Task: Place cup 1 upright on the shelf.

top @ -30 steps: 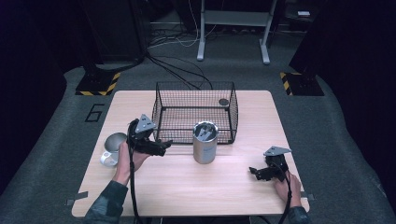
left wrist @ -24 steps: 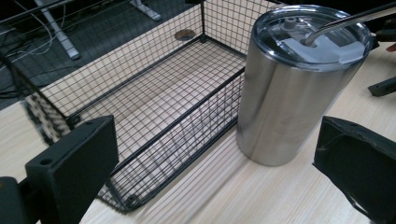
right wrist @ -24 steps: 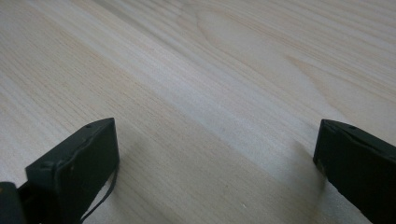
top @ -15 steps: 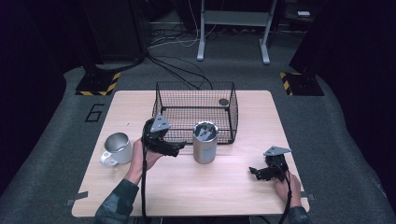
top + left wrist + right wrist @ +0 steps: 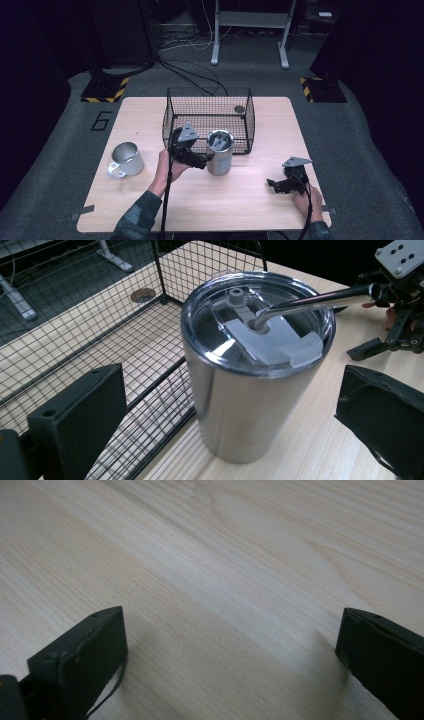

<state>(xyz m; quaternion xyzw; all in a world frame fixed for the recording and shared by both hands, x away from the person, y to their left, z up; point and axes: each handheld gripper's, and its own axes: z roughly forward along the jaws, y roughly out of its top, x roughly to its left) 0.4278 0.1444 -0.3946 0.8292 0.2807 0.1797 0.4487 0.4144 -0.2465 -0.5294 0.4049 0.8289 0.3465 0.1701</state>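
Note:
A steel tumbler [image 5: 219, 152] [image 5: 250, 385] with a clear lid and a metal straw [image 5: 320, 299] stands on the wooden table just in front of the black wire basket [image 5: 209, 102] [image 5: 90, 330]. My left gripper [image 5: 202, 161] [image 5: 230, 425] is open right at the tumbler's left side, its jaws standing apart on either side of the tumbler without touching it. My right gripper [image 5: 274, 184] [image 5: 230, 665] rests low over bare tabletop at the front right, open and empty. It also appears behind the tumbler as the right gripper [image 5: 395, 320].
A steel mug [image 5: 126, 159] with a white handle stands at the table's left. A small dark disc [image 5: 239, 109] [image 5: 142, 294] lies in the basket's far corner. Bare table [image 5: 235, 200] spreads between the two grippers. Cables and stands lie on the floor behind.
My left gripper has travelled right from beside the mug to the tumbler, uncovering the mug. The right gripper has stayed put.

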